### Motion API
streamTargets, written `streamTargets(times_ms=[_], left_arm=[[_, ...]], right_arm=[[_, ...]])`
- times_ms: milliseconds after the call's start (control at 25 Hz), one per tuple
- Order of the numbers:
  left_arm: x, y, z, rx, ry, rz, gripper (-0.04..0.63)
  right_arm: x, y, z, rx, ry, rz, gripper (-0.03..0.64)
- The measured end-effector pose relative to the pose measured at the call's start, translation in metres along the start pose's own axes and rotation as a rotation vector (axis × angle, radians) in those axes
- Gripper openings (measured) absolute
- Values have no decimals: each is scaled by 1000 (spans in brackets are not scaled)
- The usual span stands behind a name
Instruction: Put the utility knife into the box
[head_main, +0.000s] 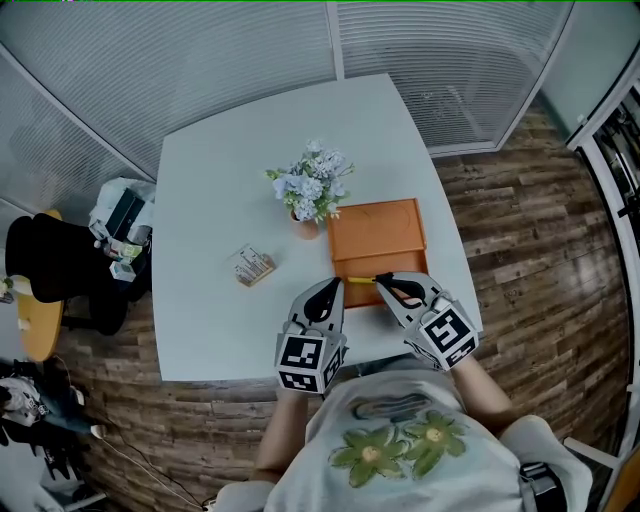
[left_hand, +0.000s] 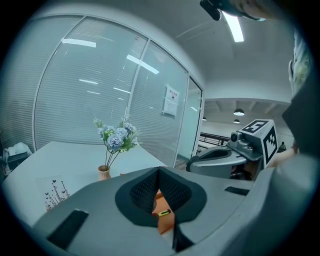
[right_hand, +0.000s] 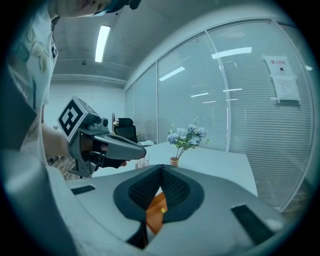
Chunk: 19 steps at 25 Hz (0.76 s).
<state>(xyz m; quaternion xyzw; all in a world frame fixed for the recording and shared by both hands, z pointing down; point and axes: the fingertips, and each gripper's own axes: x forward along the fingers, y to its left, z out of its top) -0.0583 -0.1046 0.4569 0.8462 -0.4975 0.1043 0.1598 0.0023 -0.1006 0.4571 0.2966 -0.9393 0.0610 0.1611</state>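
Head view: left gripper (head_main: 329, 287) and right gripper (head_main: 383, 285) are held over table's (head_main: 220, 200) near edge, both jaws closed together; knife (head_main: 358, 280) is seen at box's (head_main: 378, 232) near edge, beside right tips.

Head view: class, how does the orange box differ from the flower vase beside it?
The orange box is wide, low and rectangular; the flower vase is small, round and upright. The box is bright orange; the vase is paler and topped with pale blue flowers. Both stand close together on the white table.
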Motion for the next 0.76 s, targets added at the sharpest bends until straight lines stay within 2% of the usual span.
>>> streamTargets(times_ms=[760], left_arm=[[-12, -20, -6, 12, 5, -7, 3]], right_arm=[[-23, 10, -6, -3, -1, -19, 3]])
